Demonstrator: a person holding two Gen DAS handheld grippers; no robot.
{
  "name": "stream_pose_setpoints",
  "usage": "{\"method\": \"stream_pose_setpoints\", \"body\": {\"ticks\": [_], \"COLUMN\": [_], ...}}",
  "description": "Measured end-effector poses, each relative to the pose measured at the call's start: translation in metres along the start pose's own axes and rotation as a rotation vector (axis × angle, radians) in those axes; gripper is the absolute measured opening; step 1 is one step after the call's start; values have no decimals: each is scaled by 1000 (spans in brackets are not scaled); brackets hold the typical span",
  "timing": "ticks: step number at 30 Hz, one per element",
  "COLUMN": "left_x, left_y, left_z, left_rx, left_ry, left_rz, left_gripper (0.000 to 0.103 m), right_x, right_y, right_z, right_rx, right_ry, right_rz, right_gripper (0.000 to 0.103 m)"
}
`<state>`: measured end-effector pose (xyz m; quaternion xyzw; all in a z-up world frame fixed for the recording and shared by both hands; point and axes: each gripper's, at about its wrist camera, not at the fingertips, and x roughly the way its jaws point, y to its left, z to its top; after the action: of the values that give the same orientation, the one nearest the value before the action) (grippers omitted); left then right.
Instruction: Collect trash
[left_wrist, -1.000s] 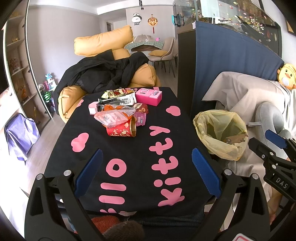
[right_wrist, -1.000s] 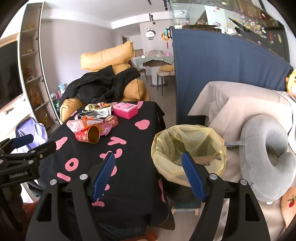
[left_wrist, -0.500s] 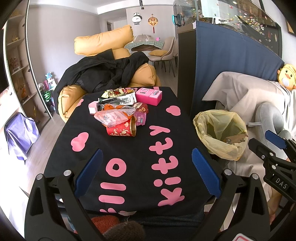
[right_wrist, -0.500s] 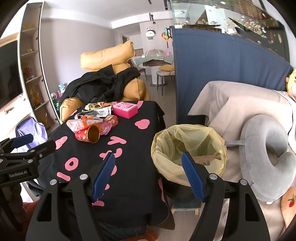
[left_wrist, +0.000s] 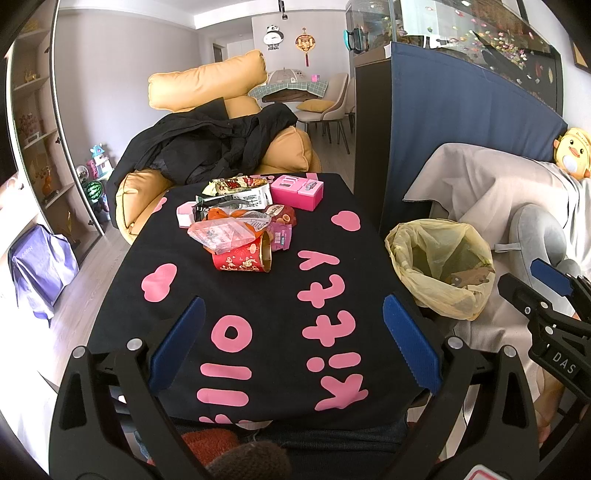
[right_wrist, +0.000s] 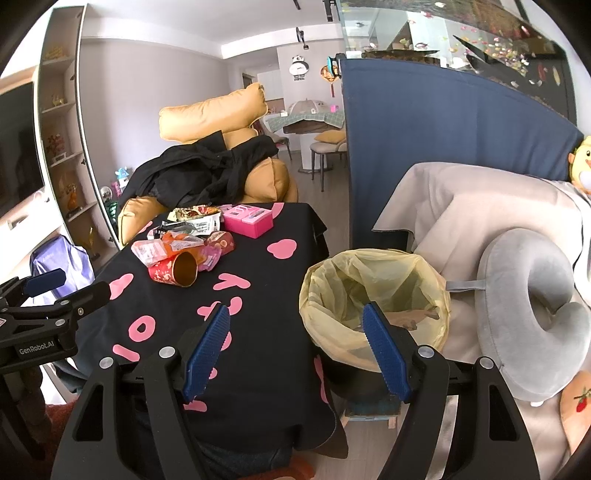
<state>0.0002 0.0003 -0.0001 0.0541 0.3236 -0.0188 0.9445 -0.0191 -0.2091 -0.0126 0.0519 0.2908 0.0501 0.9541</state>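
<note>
1. Living room: table under a black cloth (left_wrist: 258, 295), yellow armchair with a black coat at 12 o'clock, covered sofa at 3 o'clock.
2. Trash pile (left_wrist: 240, 229) sits at the table's far end, 12 o'clock from your left gripper (left_wrist: 291, 347): red paper cup (left_wrist: 242, 258) on its side, clear bag, snack wrappers, pink box (left_wrist: 297, 192).
3. Bin with yellow liner (right_wrist: 373, 295) stands just beside the table's right edge, directly ahead of your right gripper (right_wrist: 295, 347).
4. Both grippers released, jaws spread wide, nothing held, well short of the pile.
5. Risks: cup may roll when nudged; crinkly wrappers can slip from the pads; a snag could drag the cloth; the liner rim sags.
6. Readable: "Kitty" on the cloth, "GenRobot.AI" and "DAS" on the grippers.
</note>
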Motion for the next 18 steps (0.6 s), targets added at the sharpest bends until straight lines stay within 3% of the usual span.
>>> {"method": "stream_pose_setpoints", "body": {"ticks": [18], "left_x": [0], "left_y": [0], "left_z": [0], "left_rx": [-1], "left_ry": [0], "left_rz": [-1], "left_gripper": [93], "right_x": [-4], "right_y": [-2], "right_z": [3], "right_rx": [3], "right_ry": [-12], "right_rz": [-7], "right_gripper": [71]}}
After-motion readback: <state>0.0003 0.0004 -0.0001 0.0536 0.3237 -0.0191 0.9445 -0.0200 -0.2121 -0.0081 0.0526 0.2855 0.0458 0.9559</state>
